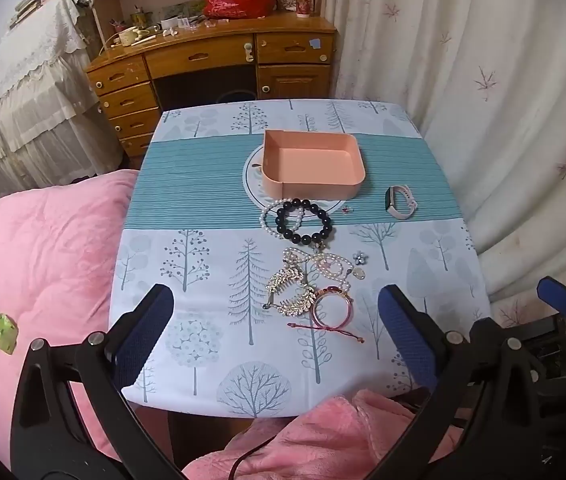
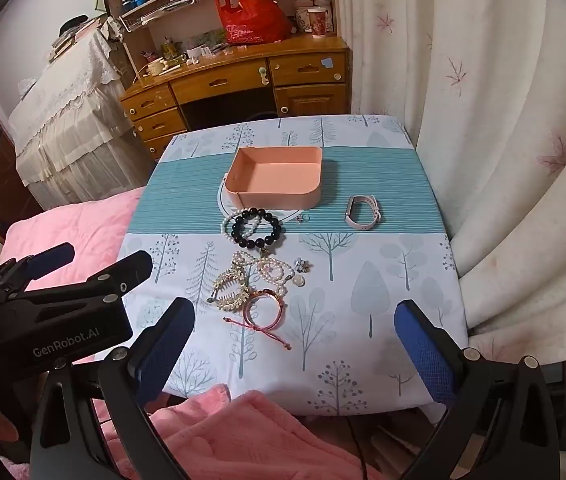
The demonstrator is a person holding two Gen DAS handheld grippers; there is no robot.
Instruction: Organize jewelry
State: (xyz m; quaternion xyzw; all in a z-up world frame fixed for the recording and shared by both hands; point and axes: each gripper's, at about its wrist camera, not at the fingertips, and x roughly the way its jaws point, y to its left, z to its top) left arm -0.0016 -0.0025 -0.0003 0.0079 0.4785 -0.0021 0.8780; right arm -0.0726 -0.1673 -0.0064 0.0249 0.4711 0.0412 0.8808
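While both claws hang spread and empty, the pink metal bangle (image 1: 332, 307) lies just ahead of your left claw (image 1: 275, 320). Your right claw (image 2: 295, 336) has it ahead and to its left.

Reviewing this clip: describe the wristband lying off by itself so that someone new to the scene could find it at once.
Start at the peach tray in the middle of the tree-print tablecloth. Just past the tray's near corner on the curtain side, on the teal striped band, lies the pale pink smart band. It lies alone and has a smooth strap with a dark screen, unlike the beaded bracelets heaped nearer the grippers.
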